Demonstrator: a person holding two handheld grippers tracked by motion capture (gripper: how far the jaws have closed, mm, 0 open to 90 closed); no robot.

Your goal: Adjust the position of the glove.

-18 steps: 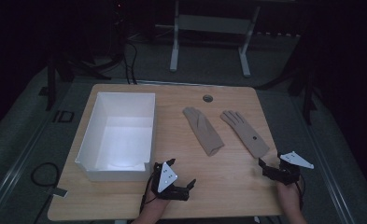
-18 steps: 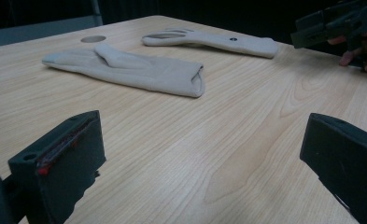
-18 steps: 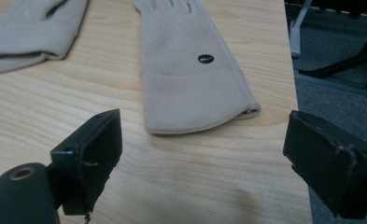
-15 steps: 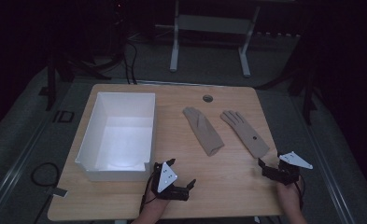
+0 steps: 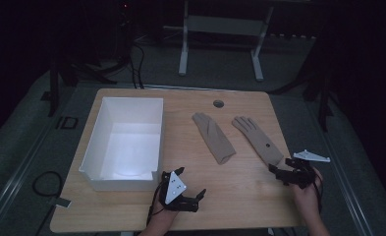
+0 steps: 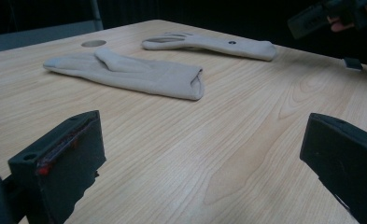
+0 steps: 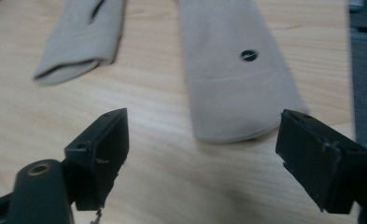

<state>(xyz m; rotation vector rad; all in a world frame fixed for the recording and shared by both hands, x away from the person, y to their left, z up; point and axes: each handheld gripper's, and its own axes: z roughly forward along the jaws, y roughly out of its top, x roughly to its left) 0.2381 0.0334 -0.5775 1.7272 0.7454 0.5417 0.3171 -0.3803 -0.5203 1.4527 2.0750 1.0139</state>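
Two flat beige fabric gloves on pale wooden table point(image 5: 239, 196): right glove point(image 5: 257, 139) at three o'clock, left glove point(image 5: 213, 137) at centre. Right gripper point(image 5: 277, 173) spread wide, just short of right glove's cuff. Left gripper point(image 5: 196, 195) spread, empty, at six o'clock.

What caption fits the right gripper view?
Open right claw poised just short of the cuff of the beige glove on the wooden table.

2 beige gloves point(image 5: 213, 137), white box point(image 5: 126, 142), light wood table point(image 5: 239, 191), black tools point(image 5: 193, 196)
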